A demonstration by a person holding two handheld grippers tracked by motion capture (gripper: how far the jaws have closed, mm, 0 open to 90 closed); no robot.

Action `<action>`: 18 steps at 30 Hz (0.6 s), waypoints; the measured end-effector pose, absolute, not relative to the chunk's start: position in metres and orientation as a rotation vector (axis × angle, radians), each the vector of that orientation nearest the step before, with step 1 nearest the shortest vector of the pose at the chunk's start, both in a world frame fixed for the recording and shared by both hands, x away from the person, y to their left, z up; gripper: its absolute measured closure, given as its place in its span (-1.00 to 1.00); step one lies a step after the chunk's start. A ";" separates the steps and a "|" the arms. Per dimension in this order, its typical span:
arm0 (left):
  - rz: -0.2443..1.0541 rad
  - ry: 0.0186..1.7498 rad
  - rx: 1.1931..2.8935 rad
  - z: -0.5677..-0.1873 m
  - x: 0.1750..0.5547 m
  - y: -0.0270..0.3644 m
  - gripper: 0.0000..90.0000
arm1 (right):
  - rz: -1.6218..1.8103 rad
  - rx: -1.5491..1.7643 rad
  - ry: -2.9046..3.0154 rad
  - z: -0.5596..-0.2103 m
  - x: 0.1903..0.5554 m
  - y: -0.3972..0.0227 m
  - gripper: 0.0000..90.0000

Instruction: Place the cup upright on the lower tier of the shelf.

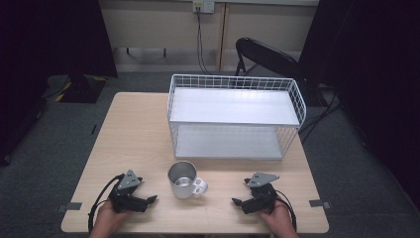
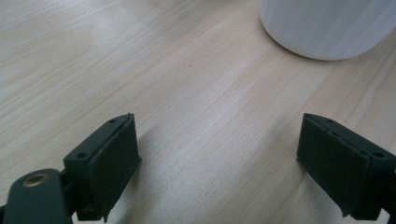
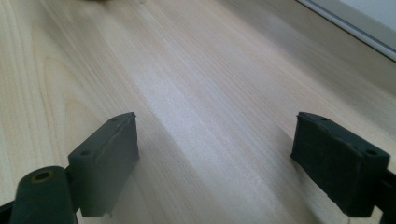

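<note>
On table (image 1: pixel 138 129): mug (image 1: pixel 182 180) upright between grippers | left gripper (image 1: pixel 146 200) jaws apart, empty | right gripper (image 1: pixel 240 198) jaws apart, empty

- Light wood table (image 1: pixel 138 124) on grey carpet floor (image 1: pixel 49 148).
- Black folding chair (image 1: pixel 265 57) behind the table.
- Beige wall (image 1: pixel 158 22) at back, wall socket (image 1: pixel 203 6) with a cable (image 1: pixel 200 44) hanging down.
- Dark curtains (image 1: pixel 371 74) on both sides.

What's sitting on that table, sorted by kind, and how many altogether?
Mug: 1
Wire shelf rack: 1
Hand-held tools: 2, left tool and right tool, both open and empty
Total: 4
</note>
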State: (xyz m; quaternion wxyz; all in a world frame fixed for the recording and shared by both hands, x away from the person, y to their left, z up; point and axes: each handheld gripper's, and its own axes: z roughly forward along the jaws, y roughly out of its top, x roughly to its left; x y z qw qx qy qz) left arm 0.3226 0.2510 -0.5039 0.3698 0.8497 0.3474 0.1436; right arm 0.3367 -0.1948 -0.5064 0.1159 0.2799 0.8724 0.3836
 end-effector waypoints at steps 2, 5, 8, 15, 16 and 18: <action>0.368 0.893 2.179 -0.504 0.323 0.251 -0.73 | 1.124 0.820 2.555 -0.506 0.337 -0.195 -0.69; 0.369 0.892 2.180 -0.504 0.322 0.251 -0.73 | 1.124 0.823 2.553 -0.506 0.337 -0.195 -0.69; 0.369 0.892 2.180 -0.504 0.322 0.251 -0.73 | 1.123 0.830 2.548 -0.506 0.337 -0.195 -0.69; 0.370 0.893 2.179 -0.504 0.322 0.251 -0.73 | 1.085 0.879 2.550 -0.502 0.336 -0.191 -0.56; 0.370 0.893 2.179 -0.504 0.322 0.251 -0.73 | 1.085 0.879 2.550 -0.502 0.336 -0.191 -0.56; 0.372 0.897 2.178 -0.504 0.322 0.251 -0.73 | 1.145 0.895 2.537 -0.495 0.336 -0.190 -0.55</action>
